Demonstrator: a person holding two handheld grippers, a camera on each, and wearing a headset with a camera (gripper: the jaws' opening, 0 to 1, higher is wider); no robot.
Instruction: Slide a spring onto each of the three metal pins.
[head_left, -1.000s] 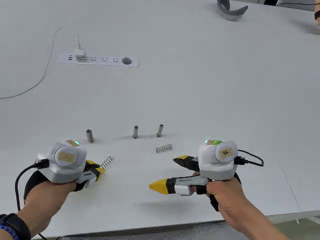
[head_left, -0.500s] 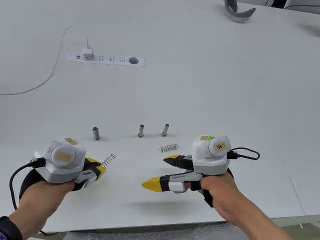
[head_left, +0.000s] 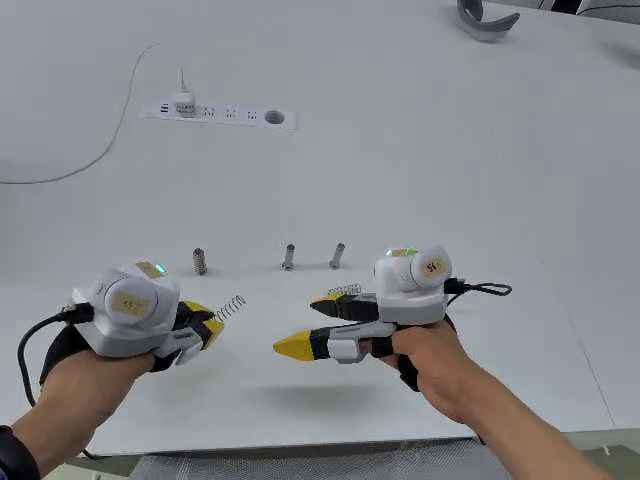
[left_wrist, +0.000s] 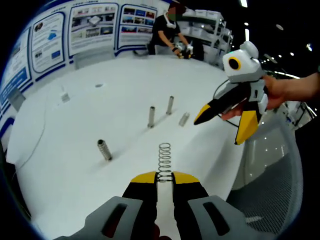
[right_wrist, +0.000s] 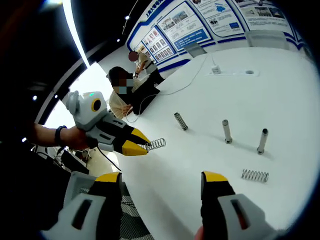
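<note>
Plain white tabletop (head_left: 450, 180), silver-grey metal pins (head_left: 289, 257), silver wire coil spring (head_left: 231, 307), black yellow-tipped left claw (head_left: 212, 327) and right claw (head_left: 297, 323).

The table (head_left: 420, 170) is smooth matt white, the pins (head_left: 288, 257) dull grey metal, the spring (head_left: 230, 307) bright coiled wire.

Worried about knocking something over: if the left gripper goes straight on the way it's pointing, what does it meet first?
Likely the bare middle pin: the left gripper, shut on a spring, aims just beside it, though depth is unclear.
</note>
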